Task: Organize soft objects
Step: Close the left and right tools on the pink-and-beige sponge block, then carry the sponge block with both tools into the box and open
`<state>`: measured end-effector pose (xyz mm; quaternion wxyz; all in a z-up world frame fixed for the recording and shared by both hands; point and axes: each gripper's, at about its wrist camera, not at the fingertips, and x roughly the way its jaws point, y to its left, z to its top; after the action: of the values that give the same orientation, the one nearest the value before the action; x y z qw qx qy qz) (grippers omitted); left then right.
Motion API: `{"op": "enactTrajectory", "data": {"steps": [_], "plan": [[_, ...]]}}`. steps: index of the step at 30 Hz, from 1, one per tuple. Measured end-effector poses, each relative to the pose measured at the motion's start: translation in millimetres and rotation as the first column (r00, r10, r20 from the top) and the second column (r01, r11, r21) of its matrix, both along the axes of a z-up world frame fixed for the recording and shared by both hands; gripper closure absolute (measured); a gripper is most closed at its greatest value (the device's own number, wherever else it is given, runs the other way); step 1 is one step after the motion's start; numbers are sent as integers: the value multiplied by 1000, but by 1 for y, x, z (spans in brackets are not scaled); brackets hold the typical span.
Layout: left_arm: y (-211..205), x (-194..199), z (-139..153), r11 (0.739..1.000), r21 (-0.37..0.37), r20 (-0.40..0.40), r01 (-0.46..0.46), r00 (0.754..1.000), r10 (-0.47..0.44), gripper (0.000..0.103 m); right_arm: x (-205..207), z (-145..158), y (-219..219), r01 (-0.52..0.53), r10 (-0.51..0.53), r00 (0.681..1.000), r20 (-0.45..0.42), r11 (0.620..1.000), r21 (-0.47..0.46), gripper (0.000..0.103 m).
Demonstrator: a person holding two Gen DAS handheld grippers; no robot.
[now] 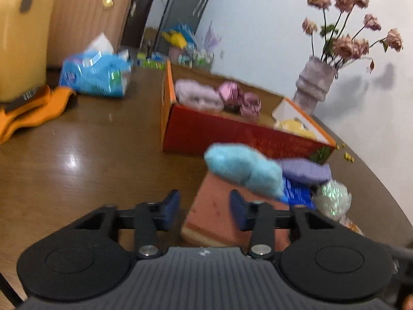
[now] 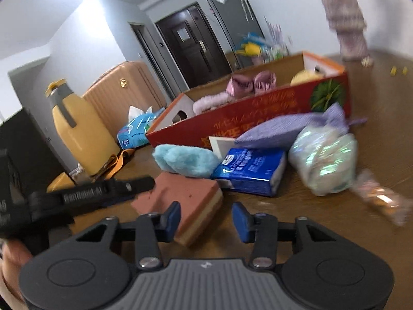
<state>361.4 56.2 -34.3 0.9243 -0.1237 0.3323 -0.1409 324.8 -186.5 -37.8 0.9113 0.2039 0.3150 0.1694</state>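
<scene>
A pink sponge block (image 1: 214, 214) (image 2: 185, 196) lies on the brown table just ahead of both grippers. My left gripper (image 1: 205, 205) is open, with the sponge's left edge below the gap. My right gripper (image 2: 206, 218) is open too, its left finger beside the sponge's near corner. Behind the sponge lie a fluffy light-blue item (image 1: 242, 168) (image 2: 185, 160), a blue tissue pack (image 2: 250, 170), a purple pouch (image 2: 284, 129) and an iridescent bag (image 2: 325, 155). The red cardboard box (image 1: 232, 134) (image 2: 258, 111) holds a lilac fluffy item (image 1: 198, 93), pink items (image 1: 240, 98) and something yellow (image 1: 294, 126).
A yellow thermos (image 2: 77, 129), an orange cloth (image 1: 31, 111), a pink suitcase (image 1: 85, 18) and a blue tissue bag (image 1: 95, 75) crowd the left. A vase of dried flowers (image 1: 315, 82) stands by the wall behind the box. A clear wrapped snack (image 2: 379, 196) lies at the right.
</scene>
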Motion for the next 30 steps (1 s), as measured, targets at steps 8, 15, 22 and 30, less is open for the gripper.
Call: {"op": "enactTrajectory", "data": {"steps": [8,15,22,30], "plan": [[-9,-78,-1,993,-119,-66,-13,998,6,71,-28,-3,-11,-90,89,996,-19,996,-4,74],[-30,-147,5,981,-180,-102,77,990,-96,67,-100,13,-42,-145,148,989,12,982,-116,75],[-38,-146,8,986,-155,-103,54,992,-70,61,-117,11,-58,-113,115,993,16,990,-85,74],[-35,-142,-8,981,-193,-127,22,991,-48,67,-105,0,-57,-100,99,995,-20,994,-49,72]]}}
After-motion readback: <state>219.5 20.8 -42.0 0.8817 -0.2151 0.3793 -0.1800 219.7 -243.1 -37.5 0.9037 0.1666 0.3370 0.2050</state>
